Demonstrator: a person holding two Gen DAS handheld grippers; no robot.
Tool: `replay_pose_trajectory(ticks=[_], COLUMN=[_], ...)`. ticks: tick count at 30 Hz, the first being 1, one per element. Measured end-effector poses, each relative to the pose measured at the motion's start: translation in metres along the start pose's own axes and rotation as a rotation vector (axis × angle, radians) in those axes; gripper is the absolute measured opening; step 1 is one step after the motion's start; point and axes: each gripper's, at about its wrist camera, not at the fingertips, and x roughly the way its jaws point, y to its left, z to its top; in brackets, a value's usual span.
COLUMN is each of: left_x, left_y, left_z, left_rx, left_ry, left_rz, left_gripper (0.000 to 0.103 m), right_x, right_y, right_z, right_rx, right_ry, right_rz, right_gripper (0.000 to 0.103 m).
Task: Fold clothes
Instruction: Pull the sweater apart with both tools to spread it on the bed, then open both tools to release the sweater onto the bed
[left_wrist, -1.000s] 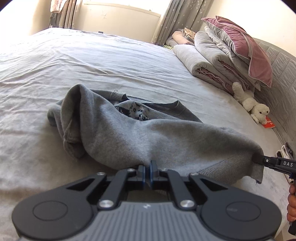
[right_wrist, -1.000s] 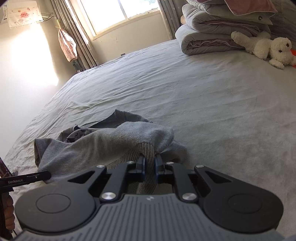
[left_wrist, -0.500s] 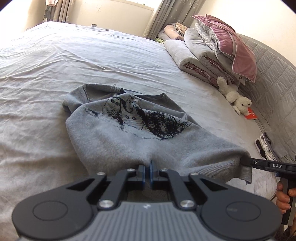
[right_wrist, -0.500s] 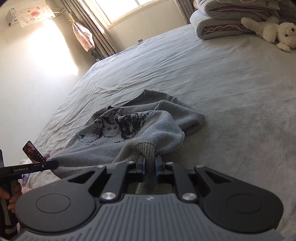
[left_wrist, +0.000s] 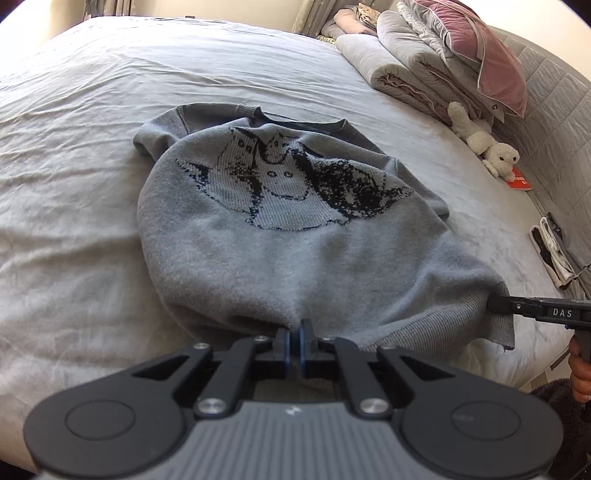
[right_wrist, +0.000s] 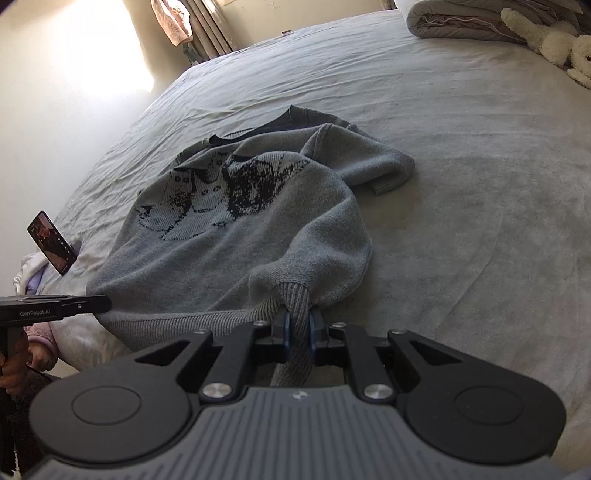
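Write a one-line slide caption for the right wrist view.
Right gripper clamps the ribbed hem of a grey cat-print sweater spread on the bed.

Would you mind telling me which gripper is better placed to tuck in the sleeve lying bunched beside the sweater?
Probably the right gripper: the bunched sleeve lies on its side of the sweater, while the left gripper clamps the hem on the opposite side.

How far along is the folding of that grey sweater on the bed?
Early. Done: the grey knitted cat-pattern sweater lies front up on the grey bedsheet. In hand: the left gripper and right gripper each clamp its ribbed hem. Left: sleeves look bunched, and no fold is made yet.
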Motion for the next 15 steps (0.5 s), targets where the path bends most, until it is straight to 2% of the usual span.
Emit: replay_pose_trajectory(ticks=[9, 13, 15], left_x=[0.017, 0.017, 0.014], left_y=[0.016, 0.018, 0.018], left_z=[-0.006, -0.008, -0.007], left_rx=[-0.042, -0.035, -0.030], left_ry=[0.031, 0.030, 0.029], left_rz=[0.002, 0.007, 0.015], left_gripper=[0.008, 0.019, 0.034], right_x=[0.027, 0.030, 0.030], right_y=[-0.007, -0.009, -0.009], right_z=[-0.008, -0.006, -0.003], right_rx=[0.019, 0.027, 0.027], right_ry=[0.061, 0.074, 0.084], right_rz=[-0.036, -0.039, -0.039], right_gripper=[0.013, 0.017, 0.022])
